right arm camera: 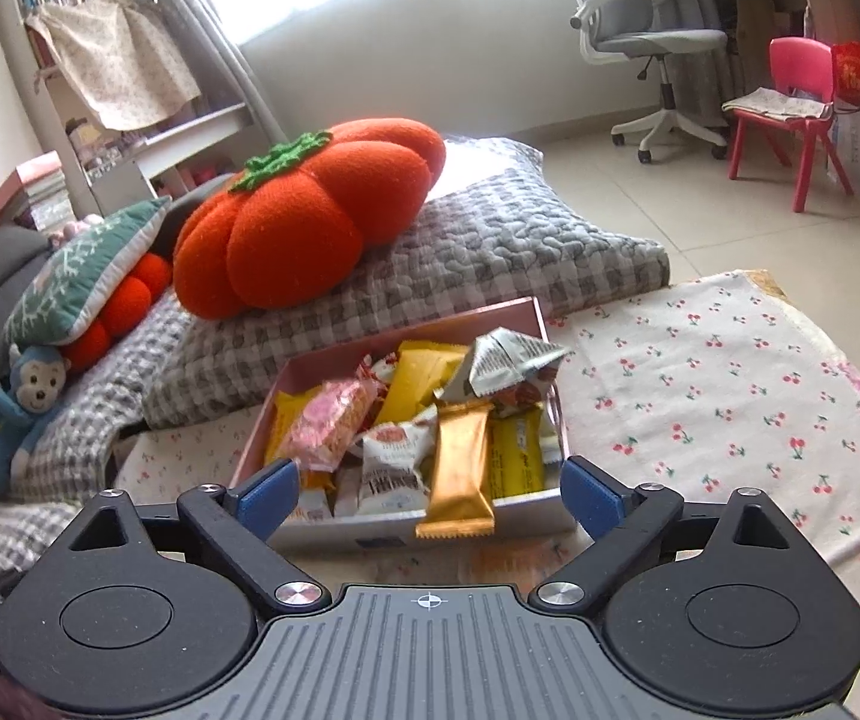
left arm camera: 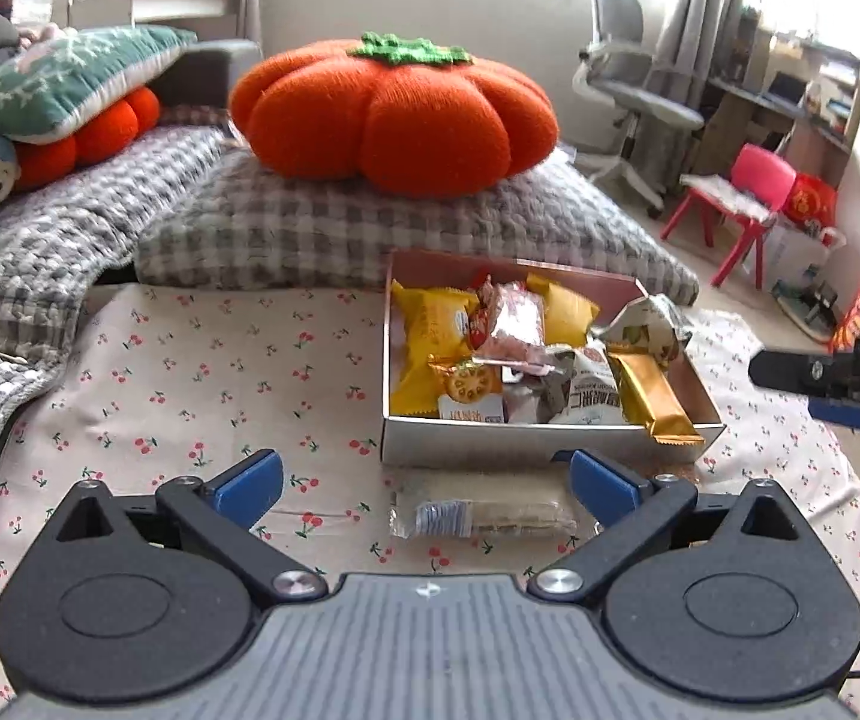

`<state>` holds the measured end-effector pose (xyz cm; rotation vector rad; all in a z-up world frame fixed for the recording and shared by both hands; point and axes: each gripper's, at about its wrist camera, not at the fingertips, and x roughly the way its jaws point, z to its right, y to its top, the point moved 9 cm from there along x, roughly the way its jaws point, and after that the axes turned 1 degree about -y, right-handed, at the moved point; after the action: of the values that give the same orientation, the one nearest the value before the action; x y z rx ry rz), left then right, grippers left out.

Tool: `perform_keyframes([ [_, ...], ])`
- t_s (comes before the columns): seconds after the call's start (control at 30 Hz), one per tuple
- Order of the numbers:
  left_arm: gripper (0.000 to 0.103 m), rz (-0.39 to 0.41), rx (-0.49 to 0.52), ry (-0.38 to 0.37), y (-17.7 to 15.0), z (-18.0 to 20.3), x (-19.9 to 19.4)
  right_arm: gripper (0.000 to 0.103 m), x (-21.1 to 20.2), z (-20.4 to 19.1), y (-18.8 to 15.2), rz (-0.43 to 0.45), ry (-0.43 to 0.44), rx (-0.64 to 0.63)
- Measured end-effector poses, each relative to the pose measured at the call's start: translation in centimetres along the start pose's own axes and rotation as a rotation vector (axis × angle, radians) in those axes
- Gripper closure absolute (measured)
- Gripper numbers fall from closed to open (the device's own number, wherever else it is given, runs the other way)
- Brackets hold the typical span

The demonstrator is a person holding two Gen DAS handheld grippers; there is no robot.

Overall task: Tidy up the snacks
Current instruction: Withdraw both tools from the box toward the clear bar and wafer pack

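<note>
A shallow pink-white box [left arm camera: 490, 441] [right arm camera: 541, 324] holds several wrapped snacks, among them a yellow pack [left arm camera: 424, 324], a pink pack [right arm camera: 328, 423] and a gold bar [left arm camera: 655, 399] [right arm camera: 460, 471] that hangs over the box's near rim. A clear-wrapped cracker pack [left arm camera: 478, 516] lies on the cherry-print cloth just in front of the box. My left gripper [left arm camera: 427, 480] is open, its blue fingers on either side of that pack and above it. My right gripper [right arm camera: 430, 495] is open and empty, just before the box's near rim; it also shows in the left wrist view [left arm camera: 832, 387].
The cherry-print cloth [left arm camera: 202, 372] [right arm camera: 730, 372] covers the surface. Behind the box lie a grey checked quilt [left arm camera: 286, 222] and an orange pumpkin cushion [left arm camera: 394, 114] [right arm camera: 304, 210]. A monkey plush [right arm camera: 22, 402] sits left. An office chair [right arm camera: 664, 42] and pink chair [right arm camera: 790, 90] stand on the floor.
</note>
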<state>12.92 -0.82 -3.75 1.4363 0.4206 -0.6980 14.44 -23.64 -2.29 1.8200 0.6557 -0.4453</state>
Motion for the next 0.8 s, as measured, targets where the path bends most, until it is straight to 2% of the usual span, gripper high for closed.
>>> perform_keyframes([
  [0.17,0.001,0.015,0.082,0.018,-0.8,0.2,0.0,0.007,-0.7,-0.1,-1.6,-0.016,-0.036,-0.102],
  [0.6,0.001,-0.093,0.073,-0.005,-3.7,-0.3,1.8,0.007,0.7,2.0,-5.2,-0.083,-0.119,-0.282],
  [0.8,0.001,-0.090,0.033,-0.005,-4.1,-0.6,2.5,0.007,2.0,3.6,-6.4,-0.109,-0.173,-0.340],
])
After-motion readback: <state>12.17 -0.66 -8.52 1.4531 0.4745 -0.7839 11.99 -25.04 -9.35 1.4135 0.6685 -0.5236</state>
